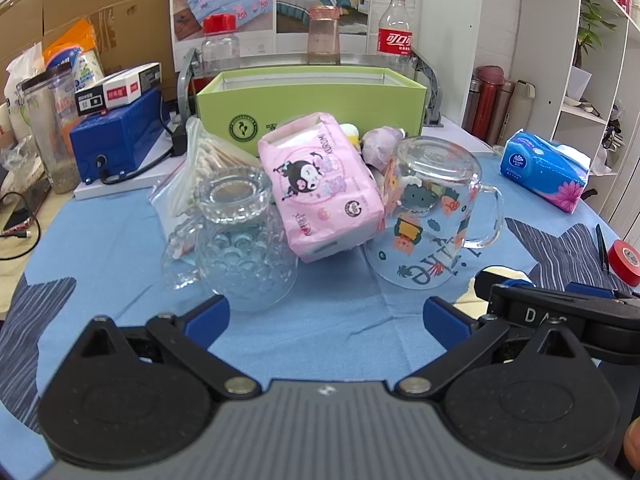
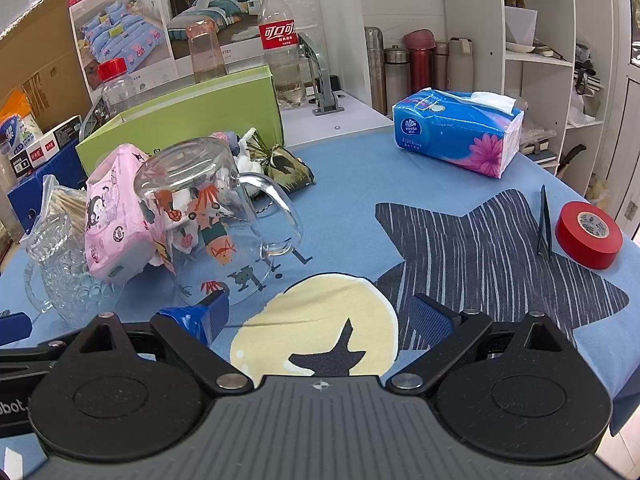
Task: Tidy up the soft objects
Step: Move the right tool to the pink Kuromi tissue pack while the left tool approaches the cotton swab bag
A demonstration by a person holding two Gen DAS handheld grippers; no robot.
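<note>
A pink tissue pack (image 1: 320, 184) leans between an upturned knobbly glass mug (image 1: 236, 240) and an upturned printed glass mug (image 1: 432, 212); it also shows in the right wrist view (image 2: 118, 220). Small plush toys (image 1: 380, 144) lie behind it, in front of a green box (image 1: 312, 104). A blue tissue pack (image 2: 456, 130) lies far right. A dark green pouch (image 2: 286, 168) lies by the plush toys (image 2: 248, 160). My left gripper (image 1: 326, 320) is open and empty, short of the mugs. My right gripper (image 2: 320, 316) is open and empty over the cloth's moon print.
A bag of cotton swabs (image 1: 200, 160) lies left of the mugs. A blue device (image 1: 120, 136), bottles (image 1: 394, 24) and jars stand behind. A red tape roll (image 2: 588, 234) and a dark pointed tool (image 2: 544, 220) lie right. Flasks (image 2: 416, 60) and shelves stand beyond the table.
</note>
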